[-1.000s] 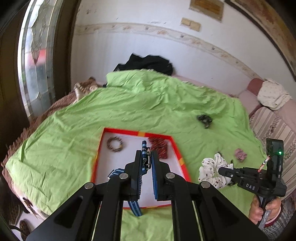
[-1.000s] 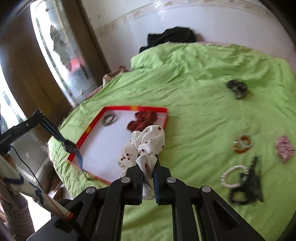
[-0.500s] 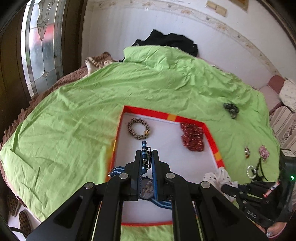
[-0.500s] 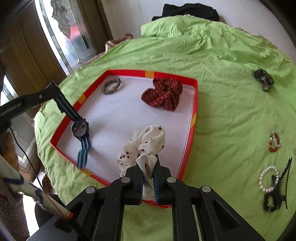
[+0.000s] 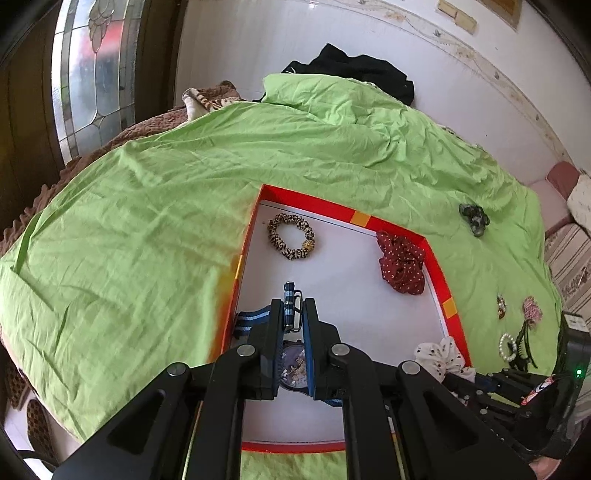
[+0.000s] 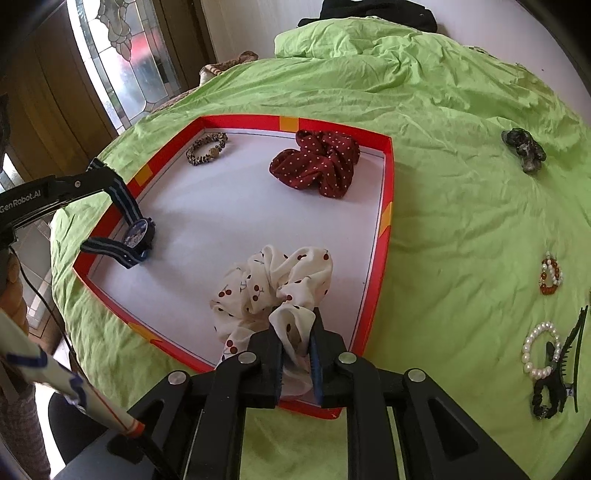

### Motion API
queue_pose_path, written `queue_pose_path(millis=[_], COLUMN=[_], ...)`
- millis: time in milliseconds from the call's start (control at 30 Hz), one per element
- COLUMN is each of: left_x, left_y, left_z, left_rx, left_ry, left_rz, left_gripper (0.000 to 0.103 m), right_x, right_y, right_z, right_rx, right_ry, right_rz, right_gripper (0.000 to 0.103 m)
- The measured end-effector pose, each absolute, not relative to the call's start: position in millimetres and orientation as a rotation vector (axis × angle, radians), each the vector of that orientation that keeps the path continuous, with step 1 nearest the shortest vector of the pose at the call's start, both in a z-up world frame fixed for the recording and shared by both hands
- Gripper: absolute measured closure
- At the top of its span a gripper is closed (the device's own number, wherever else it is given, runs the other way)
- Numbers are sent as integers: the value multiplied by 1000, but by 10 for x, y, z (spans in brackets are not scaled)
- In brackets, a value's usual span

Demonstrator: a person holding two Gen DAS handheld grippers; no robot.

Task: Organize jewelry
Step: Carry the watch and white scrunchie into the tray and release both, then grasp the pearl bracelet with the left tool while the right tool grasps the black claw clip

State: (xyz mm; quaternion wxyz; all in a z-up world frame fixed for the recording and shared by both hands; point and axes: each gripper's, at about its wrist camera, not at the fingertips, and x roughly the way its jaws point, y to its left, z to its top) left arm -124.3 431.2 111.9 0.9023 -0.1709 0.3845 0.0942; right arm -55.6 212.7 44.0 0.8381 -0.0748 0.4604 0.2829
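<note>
1. You have bright daylight coming through the window (image 5: 92, 74), upper left.
2. The wall (image 5: 295, 33) is washed out with glare.
3. Shadows on the sheet (image 6: 461, 184) are soft.
4. Fisheye bends the edges; corners go black.
5. Focus is sharp.

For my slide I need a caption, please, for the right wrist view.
Right gripper, jaws opening, releases a cherry-print scrunchie into the red-rimmed tray.

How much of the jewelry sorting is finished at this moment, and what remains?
Done: leopard bracelet and red dotted scrunchie lie in the red tray. In hand: left gripper holds the watch low in it; right gripper is opening around the cherry scrunchie. Left on the green sheet: dark scrunchie, bead bracelet, pearl bracelet, claw clip.
</note>
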Motion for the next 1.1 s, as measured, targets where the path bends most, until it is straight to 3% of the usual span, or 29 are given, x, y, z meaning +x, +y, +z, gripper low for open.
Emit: queue_pose_path(millis=[67,133,200,233,667,767,1100], left_x=[-1286,-1344,-1424,-1467,-1707,-1697,-1438], left_y=[4321,4331,4337,4340,3953,3759,2959], left_z=[1168,1233,1316,1363,1663,1698,1719], left_rx=[-371,-386,-408,-419,-397,-360,-254], left_ry=[785,769,735,715,689,696,756], left_rz=[197,199,209,212,239,224,103], left_gripper=[88,65,48,45,39,34,32], right_x=[-563,-588,-619,-635,-948,-957,-1008], right_y=[2106,2078,2056,2045,1592,1391,166], right_z=[472,531,585,610,816,825,758], right_rx=[-149,-139,-131,-128,-73,-41,67], right_ry=[969,947,932,925,844,845,830], right_rz=[599,602,608,611,609,596,431], right_gripper=[72,59,55,52,45,44,44])
